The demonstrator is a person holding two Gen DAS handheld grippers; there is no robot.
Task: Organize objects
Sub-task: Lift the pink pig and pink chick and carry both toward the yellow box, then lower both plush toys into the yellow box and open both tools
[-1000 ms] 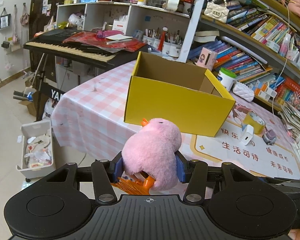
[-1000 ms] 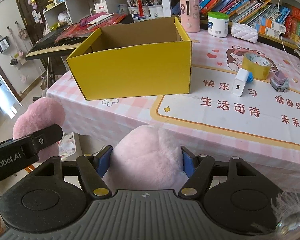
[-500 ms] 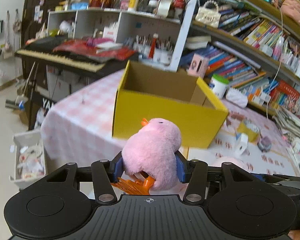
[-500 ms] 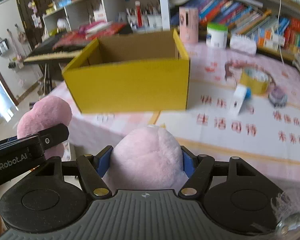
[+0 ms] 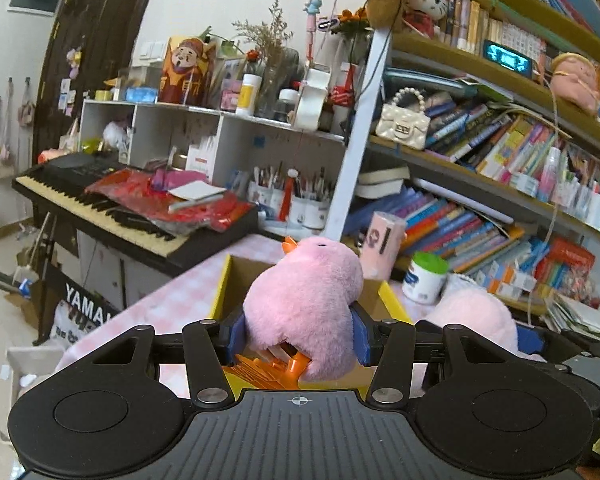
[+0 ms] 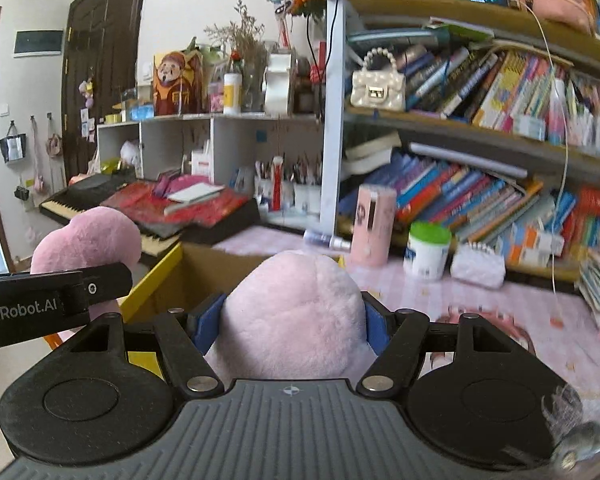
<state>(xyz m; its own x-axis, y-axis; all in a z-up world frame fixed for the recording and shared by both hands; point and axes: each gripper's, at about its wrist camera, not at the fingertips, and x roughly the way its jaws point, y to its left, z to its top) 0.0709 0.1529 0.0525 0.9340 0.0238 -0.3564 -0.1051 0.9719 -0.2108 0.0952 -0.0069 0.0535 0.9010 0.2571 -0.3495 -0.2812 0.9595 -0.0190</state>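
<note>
My left gripper is shut on a pink plush chick with an orange beak and orange feet, held above the open yellow cardboard box. My right gripper is shut on a paler pink plush toy, also over the box. The left gripper's chick shows at the left of the right wrist view. The right gripper's plush shows at the right of the left wrist view. Most of the box is hidden behind the toys.
The box stands on a pink checked tablecloth. A pink cylinder, a green-lidded white jar and a white pouch stand behind it. A keyboard is at left, bookshelves at right.
Both grippers have risen and moved forward with their plush toys, from in front of the box's near wall to above its opening. The table's front objects have dropped out of view.
</note>
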